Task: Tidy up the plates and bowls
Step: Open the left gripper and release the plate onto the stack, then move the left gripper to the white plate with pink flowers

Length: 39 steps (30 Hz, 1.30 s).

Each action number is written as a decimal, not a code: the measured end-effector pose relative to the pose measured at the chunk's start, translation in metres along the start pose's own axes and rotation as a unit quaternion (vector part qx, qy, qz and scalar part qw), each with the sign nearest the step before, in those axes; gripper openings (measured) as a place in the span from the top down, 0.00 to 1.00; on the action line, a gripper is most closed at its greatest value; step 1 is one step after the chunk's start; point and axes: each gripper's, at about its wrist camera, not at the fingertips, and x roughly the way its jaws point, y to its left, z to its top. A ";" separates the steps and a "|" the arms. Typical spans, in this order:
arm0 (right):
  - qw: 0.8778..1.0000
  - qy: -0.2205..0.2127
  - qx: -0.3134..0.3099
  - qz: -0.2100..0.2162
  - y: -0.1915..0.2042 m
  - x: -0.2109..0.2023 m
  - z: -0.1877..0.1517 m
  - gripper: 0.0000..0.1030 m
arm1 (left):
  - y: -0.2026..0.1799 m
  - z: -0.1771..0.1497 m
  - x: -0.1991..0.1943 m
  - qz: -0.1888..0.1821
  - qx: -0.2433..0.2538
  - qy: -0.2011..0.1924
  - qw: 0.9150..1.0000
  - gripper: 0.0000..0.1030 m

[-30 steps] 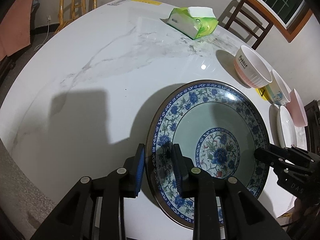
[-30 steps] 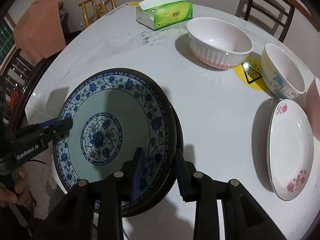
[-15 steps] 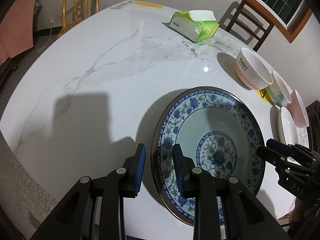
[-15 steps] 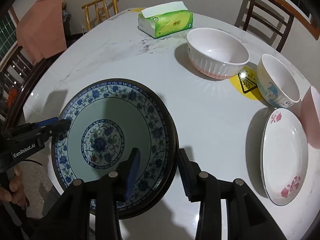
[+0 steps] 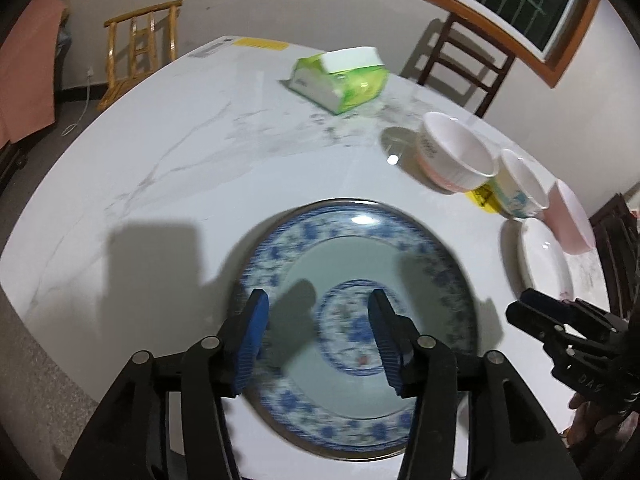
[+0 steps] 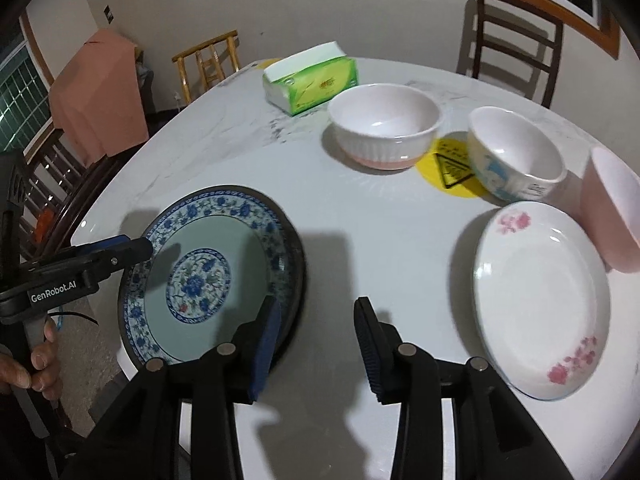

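Blue-patterned plate (image 6: 224,264) seemingly bare, white bowl (image 6: 384,130) empty

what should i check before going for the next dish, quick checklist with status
1. Blue floral plate flat on the table: ok.
2. Left tool off the plate: ok; its jaws have just been opening, and hang open above it.
3. Right tool empty: ok, jaws open, clear of the rim.
4. White plate with pink flowers free to take: ok, nothing on it.
5. Room around it: not ok; the pink bowl and the cartoon bowl crowd its far edge.
6. Blue plate fully on the table: cannot tell, it sits close to the near edge.
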 end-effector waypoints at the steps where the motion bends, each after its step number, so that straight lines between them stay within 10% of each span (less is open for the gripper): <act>1: 1.000 -0.003 0.005 -0.002 -0.004 -0.003 -0.002 0.62 | -0.006 0.000 0.000 -0.003 0.001 -0.002 1.000 0.51; 16: 0.992 -0.076 0.084 -0.046 -0.090 -0.040 -0.036 0.62 | -0.100 -0.009 0.011 -0.003 0.074 -0.050 0.996 0.43; 39: 0.976 -0.076 0.187 -0.086 -0.227 -0.030 -0.057 0.62 | -0.220 0.010 0.078 -0.120 0.098 -0.008 0.988 0.43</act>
